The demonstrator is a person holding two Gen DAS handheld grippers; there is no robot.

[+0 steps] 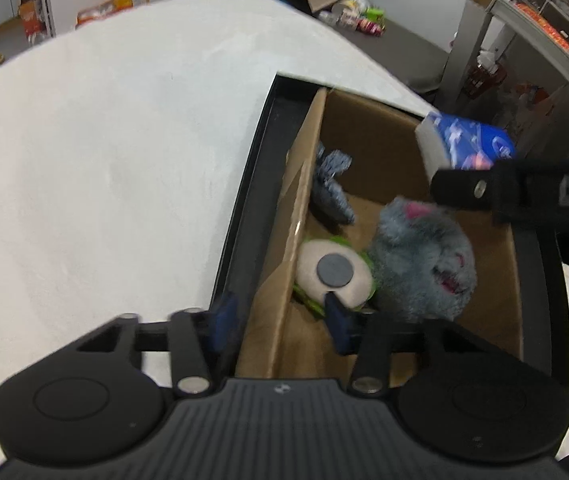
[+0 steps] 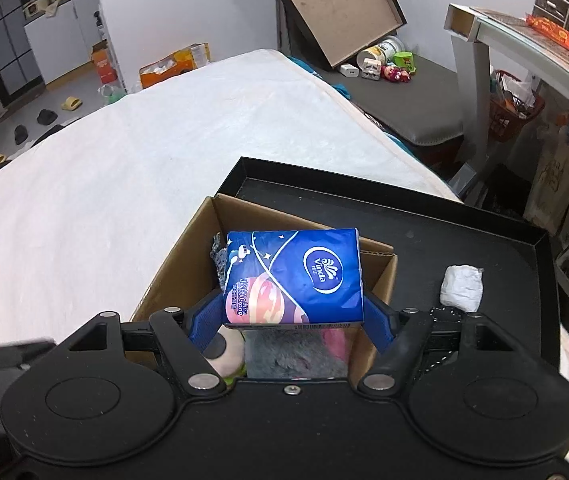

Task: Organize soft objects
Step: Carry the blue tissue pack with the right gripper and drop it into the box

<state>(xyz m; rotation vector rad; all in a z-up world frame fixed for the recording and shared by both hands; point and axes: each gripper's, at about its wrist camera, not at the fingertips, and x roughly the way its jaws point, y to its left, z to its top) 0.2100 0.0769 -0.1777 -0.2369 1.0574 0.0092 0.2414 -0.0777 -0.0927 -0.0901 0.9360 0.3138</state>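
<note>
Both wrist views close above, sharing cardboard box (image 1: pixel 384 152) (image 2: pixel 180 252)

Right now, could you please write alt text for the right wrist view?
The right tool grips a blue tissue pack over an open cardboard box of plush toys, which sits in a black tray on a white-covered surface.

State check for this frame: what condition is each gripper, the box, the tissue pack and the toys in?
Right gripper: shut on the tissue pack, held above the box.
Left gripper: open, empty.
Cardboard box: open, standing in the black tray.
Grey plush toy: lying inside the box.
White wad: on the tray.
</note>
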